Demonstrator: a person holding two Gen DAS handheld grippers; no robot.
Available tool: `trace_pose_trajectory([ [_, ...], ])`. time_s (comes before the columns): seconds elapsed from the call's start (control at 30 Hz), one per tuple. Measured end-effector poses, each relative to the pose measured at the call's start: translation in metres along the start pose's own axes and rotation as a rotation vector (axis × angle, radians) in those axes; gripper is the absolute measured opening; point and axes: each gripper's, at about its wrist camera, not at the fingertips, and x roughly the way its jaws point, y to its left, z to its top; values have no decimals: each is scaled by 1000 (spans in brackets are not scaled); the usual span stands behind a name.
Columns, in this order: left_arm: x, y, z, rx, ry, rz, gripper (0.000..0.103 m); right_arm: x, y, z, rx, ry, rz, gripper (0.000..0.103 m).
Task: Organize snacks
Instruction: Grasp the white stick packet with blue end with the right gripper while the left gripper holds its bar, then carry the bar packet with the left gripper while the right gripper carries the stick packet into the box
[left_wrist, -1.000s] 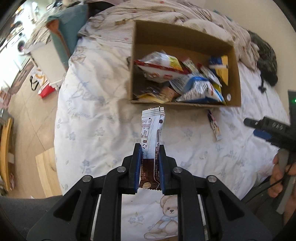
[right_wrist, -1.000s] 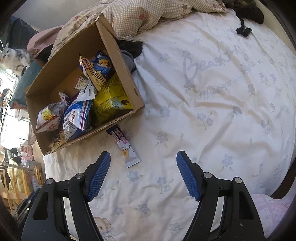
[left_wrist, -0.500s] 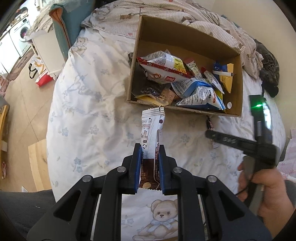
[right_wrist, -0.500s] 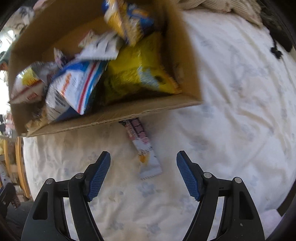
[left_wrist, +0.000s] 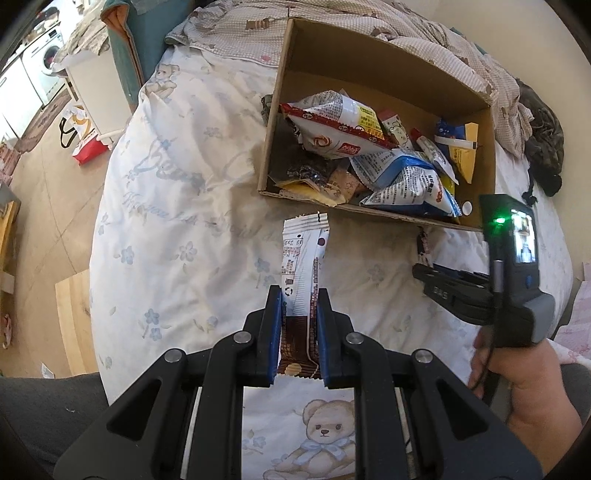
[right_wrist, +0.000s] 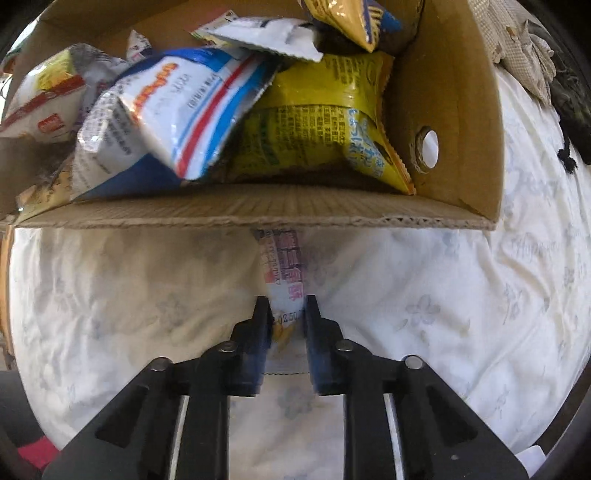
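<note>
Bed sheet (left_wrist: 177, 221) carries snack-filled cardboard box (left_wrist: 369, 70); left claw (left_wrist: 298, 306) pinches a white-brown snack bar (left_wrist: 303, 266) before it, right claw (right_wrist: 286, 314) clamps a flat packet (right_wrist: 282, 266) lying at box's front wall.

I see a white bedsheet (left_wrist: 177, 206) with pale blue flowers and a brown bear print, a plain brown cardboard box (left_wrist: 373, 70), and one yellow snack bag (right_wrist: 314, 144) with dark text
</note>
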Motion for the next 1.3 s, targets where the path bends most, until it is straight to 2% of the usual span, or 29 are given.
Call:
trace_pose_trajectory([
  [0.37, 3, 17, -3, -25, -21, 67, 14, -42, 19, -33, -24, -29, 105, 18],
  [0.77, 4, 26, -8, -12, -48, 140, 14, -82, 11, -65, 14, -85, 211, 18],
  [1.2, 5, 29, -10, 3, -76, 187, 14, -120, -2, -71, 42, -178, 318, 18],
  [1.3, 5, 29, -10, 3, -86, 193, 14, -129, -3, -70, 48, -214, 320, 18],
])
